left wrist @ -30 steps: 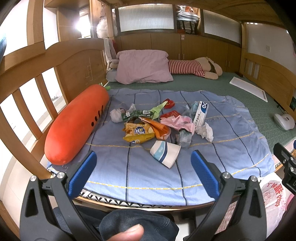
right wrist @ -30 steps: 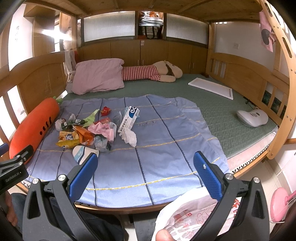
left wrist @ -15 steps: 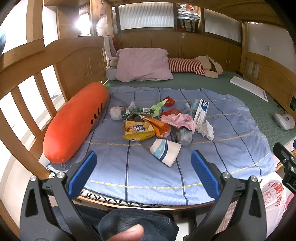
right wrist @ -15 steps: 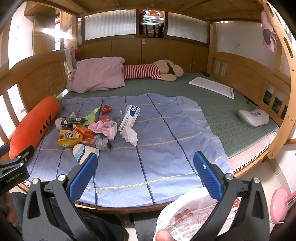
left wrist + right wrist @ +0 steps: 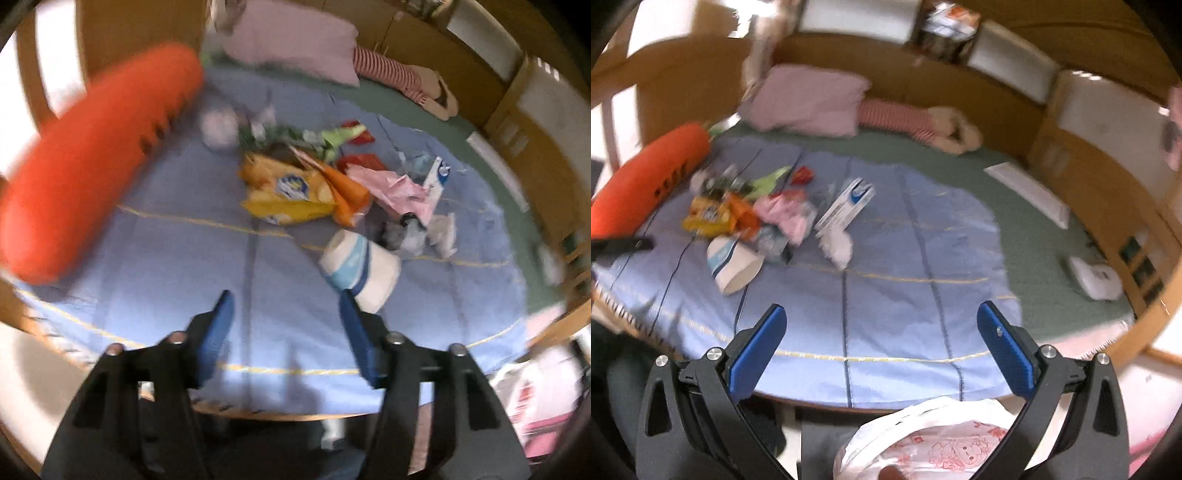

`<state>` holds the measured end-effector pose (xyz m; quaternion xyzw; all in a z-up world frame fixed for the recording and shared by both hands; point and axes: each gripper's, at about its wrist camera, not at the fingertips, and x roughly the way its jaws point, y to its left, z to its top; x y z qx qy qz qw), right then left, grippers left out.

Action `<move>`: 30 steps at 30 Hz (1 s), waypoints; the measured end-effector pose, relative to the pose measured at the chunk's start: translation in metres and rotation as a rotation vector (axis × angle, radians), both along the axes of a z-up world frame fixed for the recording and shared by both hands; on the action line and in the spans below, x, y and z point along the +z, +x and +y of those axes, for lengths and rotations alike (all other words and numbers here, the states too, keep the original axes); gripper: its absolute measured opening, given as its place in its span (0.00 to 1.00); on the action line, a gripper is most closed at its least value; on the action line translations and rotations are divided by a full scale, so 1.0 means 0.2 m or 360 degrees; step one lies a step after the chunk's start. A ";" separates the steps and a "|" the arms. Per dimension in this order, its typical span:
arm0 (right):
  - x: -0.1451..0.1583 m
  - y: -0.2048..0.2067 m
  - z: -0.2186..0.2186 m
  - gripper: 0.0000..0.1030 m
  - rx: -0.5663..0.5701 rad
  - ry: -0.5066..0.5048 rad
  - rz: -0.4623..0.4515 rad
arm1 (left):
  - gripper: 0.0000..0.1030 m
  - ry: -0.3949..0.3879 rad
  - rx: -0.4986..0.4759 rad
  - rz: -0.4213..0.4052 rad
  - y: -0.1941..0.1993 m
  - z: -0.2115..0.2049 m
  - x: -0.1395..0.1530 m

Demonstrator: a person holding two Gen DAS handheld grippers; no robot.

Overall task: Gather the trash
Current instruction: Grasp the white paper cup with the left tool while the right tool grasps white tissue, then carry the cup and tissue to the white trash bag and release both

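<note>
Both grippers have swung forward over the bed since half a second ago, and both views are now smeared with motion. Since then the left gripper has narrowed its jaws: they stand partly open with nothing between them, over the blue blanket. Just ahead of its right finger, close to the blue pad, lies the paper cup on its side. Beyond the cup, further ahead, sits the rest of the trash: a yellow snack bag, an orange wrapper, pink crumpled paper and a blue-and-white box. Far to the left of this gripper lies the carrot pillow.

The right gripper is spread wide and holds nothing. The same cup lies ahead and to its left, with the box and a white tissue ahead, nearer its centre line. Directly below this gripper, at the near edge of the view, hangs a white plastic bag with red print, its mouth partly open.
</note>
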<state>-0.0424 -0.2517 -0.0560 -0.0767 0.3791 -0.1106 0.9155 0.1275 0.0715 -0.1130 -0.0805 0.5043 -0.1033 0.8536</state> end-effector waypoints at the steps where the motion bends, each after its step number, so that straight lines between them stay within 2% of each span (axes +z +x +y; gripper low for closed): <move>1: 0.00 0.04 -0.02 0.95 0.0016 0.0039 0.0033 | 0.53 -0.0023 -0.0014 0.0025 0.05 -0.02 -0.03; 3: -0.02 0.16 -0.07 0.88 0.0032 0.0145 0.0124 | 0.59 0.0033 -0.0057 0.0007 0.12 -0.14 -0.06; 4: -0.04 0.22 -0.08 0.86 0.0024 0.0163 0.0154 | 0.75 0.0051 -0.0080 0.0016 0.16 -0.18 -0.08; 5: -0.05 0.31 -0.10 0.85 0.0007 0.0173 0.0175 | 0.86 0.0068 -0.0103 0.0030 0.20 -0.24 -0.10; 9: -0.16 0.62 -0.15 0.85 0.0031 0.0348 0.0293 | 0.89 0.0123 -0.0109 0.0154 0.40 -0.45 -0.27; 11: -0.24 0.80 -0.17 0.85 0.0017 0.0431 0.0348 | 0.89 0.0065 -0.0119 0.0208 0.46 -0.48 -0.33; 14: -0.36 1.03 -0.17 0.85 0.0010 0.0407 0.0406 | 0.89 0.0026 -0.0132 0.0231 0.50 -0.50 -0.39; 17: -0.55 1.26 -0.21 0.85 -0.0048 0.0462 0.0511 | 0.89 -0.0033 -0.0130 0.0296 0.54 -0.50 -0.44; 18: -0.60 1.32 -0.22 0.82 -0.0059 0.0460 0.0546 | 0.89 -0.0057 -0.0140 0.0301 0.54 -0.50 -0.45; 19: -0.64 1.36 -0.22 0.67 -0.0072 0.0443 0.0571 | 0.87 -0.0077 -0.0165 0.0309 0.55 -0.51 -0.47; 20: -0.68 1.38 -0.22 0.44 -0.0083 0.0433 0.0603 | 0.82 -0.0068 -0.0189 0.0321 0.55 -0.52 -0.49; 22: -0.75 1.40 -0.24 0.20 -0.0108 0.0513 0.0680 | 0.76 -0.0043 -0.0225 0.0306 0.55 -0.53 -0.51; 23: -0.75 1.39 -0.24 0.14 -0.0113 0.0553 0.0680 | 0.66 -0.0049 -0.0219 0.0262 0.55 -0.52 -0.49; 26: -0.67 1.32 -0.25 0.12 -0.0089 0.0572 0.0621 | 0.44 -0.0109 -0.0172 0.0193 0.54 -0.45 -0.45; 28: -0.58 1.25 -0.26 0.12 -0.0079 0.0560 0.0567 | 0.42 -0.0204 -0.0142 0.0185 0.53 -0.40 -0.44; 30: -0.48 1.16 -0.28 0.12 -0.0071 0.0557 0.0494 | 0.41 -0.0198 -0.0144 0.0172 0.52 -0.39 -0.44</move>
